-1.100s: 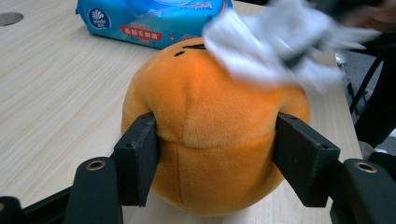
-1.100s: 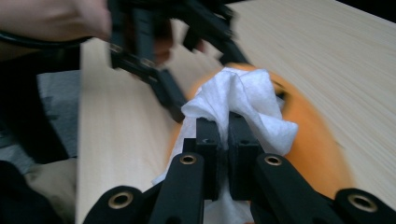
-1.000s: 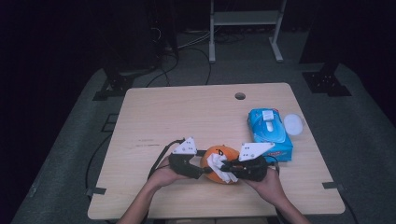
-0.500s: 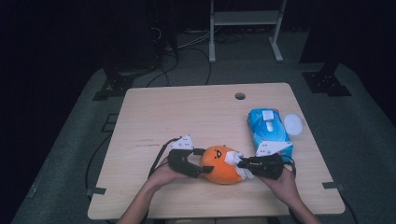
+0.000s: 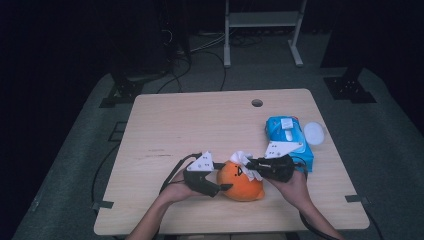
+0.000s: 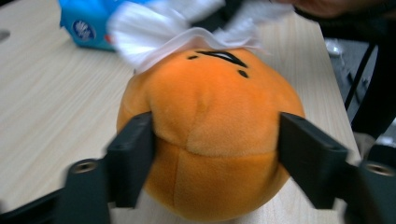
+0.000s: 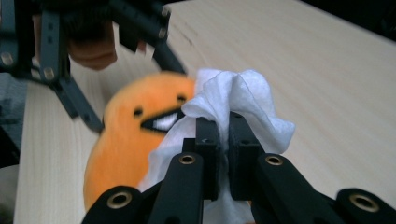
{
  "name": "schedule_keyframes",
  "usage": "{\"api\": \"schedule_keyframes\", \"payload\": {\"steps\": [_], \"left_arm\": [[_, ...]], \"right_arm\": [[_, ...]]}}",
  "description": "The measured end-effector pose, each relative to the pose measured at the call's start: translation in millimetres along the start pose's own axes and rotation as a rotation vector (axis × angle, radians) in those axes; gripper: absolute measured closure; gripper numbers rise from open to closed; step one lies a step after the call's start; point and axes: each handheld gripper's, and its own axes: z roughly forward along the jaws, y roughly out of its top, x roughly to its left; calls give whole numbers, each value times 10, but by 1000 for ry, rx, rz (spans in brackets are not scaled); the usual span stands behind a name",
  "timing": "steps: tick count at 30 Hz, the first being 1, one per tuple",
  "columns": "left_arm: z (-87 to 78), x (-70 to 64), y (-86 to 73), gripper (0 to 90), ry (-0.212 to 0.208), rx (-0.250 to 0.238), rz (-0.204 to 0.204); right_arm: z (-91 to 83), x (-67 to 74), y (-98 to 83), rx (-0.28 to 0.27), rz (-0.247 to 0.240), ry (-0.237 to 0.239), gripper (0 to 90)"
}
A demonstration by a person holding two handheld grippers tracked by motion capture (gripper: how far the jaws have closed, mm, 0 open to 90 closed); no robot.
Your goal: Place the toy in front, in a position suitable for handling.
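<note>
An orange plush toy (image 5: 243, 184) with a stitched face lies near the table's front edge. My left gripper (image 5: 225, 187) is shut on it, one jaw pressing into each side of the toy (image 6: 210, 126). Its jaws have just been opening wider, with the toy still between them. My right gripper (image 5: 250, 162) is shut on a crumpled white wipe (image 7: 243, 98). It holds the wipe (image 5: 242, 159) against the toy's face (image 7: 135, 135), on the top far side.
A blue pack of wipes (image 5: 285, 132) lies on the table (image 5: 200, 125) just right of my right hand, with a round white lid (image 5: 314, 133) beside it. A small hole (image 5: 257, 103) sits near the far edge.
My right gripper has dragged the wipe from the toy's front to its top far side, uncovering more orange. The left hand has stayed in place.
</note>
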Motion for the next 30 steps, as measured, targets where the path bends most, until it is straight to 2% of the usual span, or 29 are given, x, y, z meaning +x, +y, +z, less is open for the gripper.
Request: {"api": "schedule_keyframes", "payload": {"steps": [1,3,4,6,9,11,14,16,17,20,24,27,30], "left_arm": [[2,15,-4,221,-4,-16,-34],[19,50,-6,144,-20,-12,-104],[38,57,-12,142,-35,-11,-123],[55,44,-17,172,-54,-17,-129],[43,-28,33,272,-41,-12,-58],[43,-81,64,307,-29,-7,-13],[60,-169,119,329,-19,-2,53],[70,-222,146,335,-9,12,103],[69,-236,149,338,-7,19,115],[59,-231,128,344,-4,23,120],[59,-225,106,345,-3,19,122],[61,-217,102,345,-4,18,121],[69,-227,110,345,-1,22,145]], "right_arm": [[0,-3,-50,2,13,5,840],[-30,16,-128,-7,33,18,841],[-55,29,-152,-13,42,21,841],[-109,66,-167,-9,34,17,841],[-179,137,-155,0,12,12,840],[-219,192,-108,-4,-14,9,840],[-234,291,6,-42,-43,64,840],[-174,399,117,-33,-96,78,840],[-140,430,157,-27,-115,77,840],[-81,405,218,-21,-124,64,841],[-113,220,170,-10,-77,8,841],[-166,127,58,1,-39,0,841],[-211,142,-6,-18,-9,17,840]]}}
